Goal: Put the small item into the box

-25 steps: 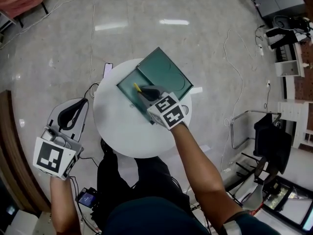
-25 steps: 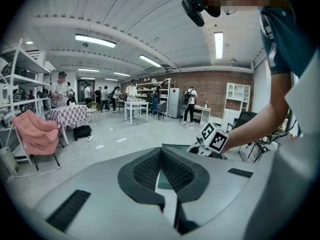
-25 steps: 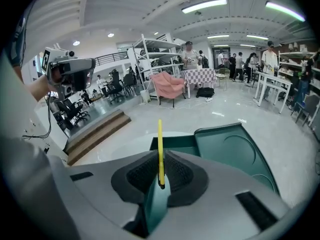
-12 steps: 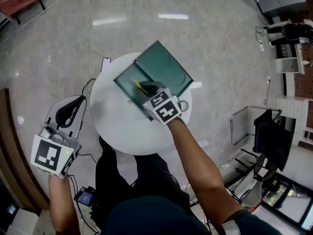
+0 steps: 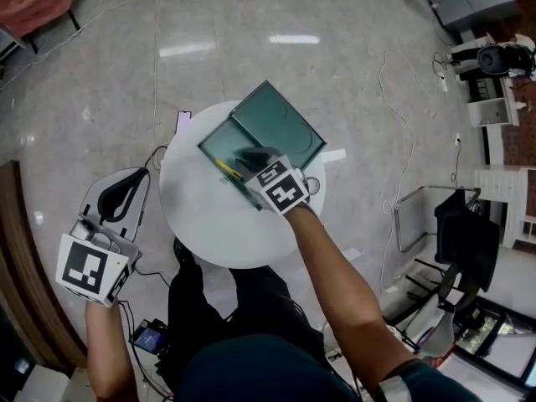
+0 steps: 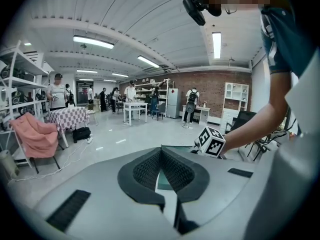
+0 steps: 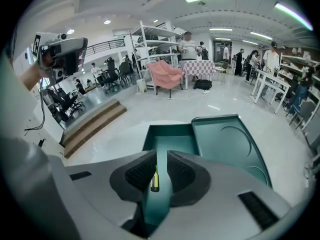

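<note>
Now the right claw [image 7: 160,160] stands slightly parted over the open box [image 7: 175,140], gripping nothing. The yellow stick [image 7: 155,178] lies just under the gap, close by the left-hand pad, apparently loose on the box floor, its long axis along the jaws. The left claw [image 6: 161,154], tips together and empty, hangs well off the counter [image 5: 201,224].

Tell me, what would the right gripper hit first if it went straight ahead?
Probably the yellow stick lying in the green box, between the open jaws of the right gripper. Depth is unclear.
</note>
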`<act>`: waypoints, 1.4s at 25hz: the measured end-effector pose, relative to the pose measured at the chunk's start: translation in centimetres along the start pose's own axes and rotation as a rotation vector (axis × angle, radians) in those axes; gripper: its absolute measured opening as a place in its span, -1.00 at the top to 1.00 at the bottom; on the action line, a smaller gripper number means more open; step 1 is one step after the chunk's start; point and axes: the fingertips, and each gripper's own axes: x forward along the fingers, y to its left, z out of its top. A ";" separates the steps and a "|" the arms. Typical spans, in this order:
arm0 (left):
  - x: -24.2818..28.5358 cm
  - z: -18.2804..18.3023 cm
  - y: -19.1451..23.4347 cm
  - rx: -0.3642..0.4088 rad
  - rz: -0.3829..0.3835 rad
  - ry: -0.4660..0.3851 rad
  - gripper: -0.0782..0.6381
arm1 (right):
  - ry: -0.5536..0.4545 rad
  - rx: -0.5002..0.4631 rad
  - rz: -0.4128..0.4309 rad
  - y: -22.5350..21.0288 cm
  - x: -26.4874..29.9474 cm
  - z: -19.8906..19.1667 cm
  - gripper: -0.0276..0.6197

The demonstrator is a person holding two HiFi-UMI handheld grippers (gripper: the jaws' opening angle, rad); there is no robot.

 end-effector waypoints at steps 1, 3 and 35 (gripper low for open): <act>-0.4 0.4 -0.1 0.003 0.001 -0.003 0.73 | -0.009 -0.001 -0.004 0.2 -0.6 0.4 0.69; -1.9 1.4 -0.4 0.011 0.002 -0.009 0.73 | -0.034 -0.003 -0.014 1.2 -2.5 1.7 0.69; -22.5 21.9 -9.6 0.198 -0.107 -0.266 0.73 | -0.790 -0.132 -0.262 19.5 -46.8 24.3 0.80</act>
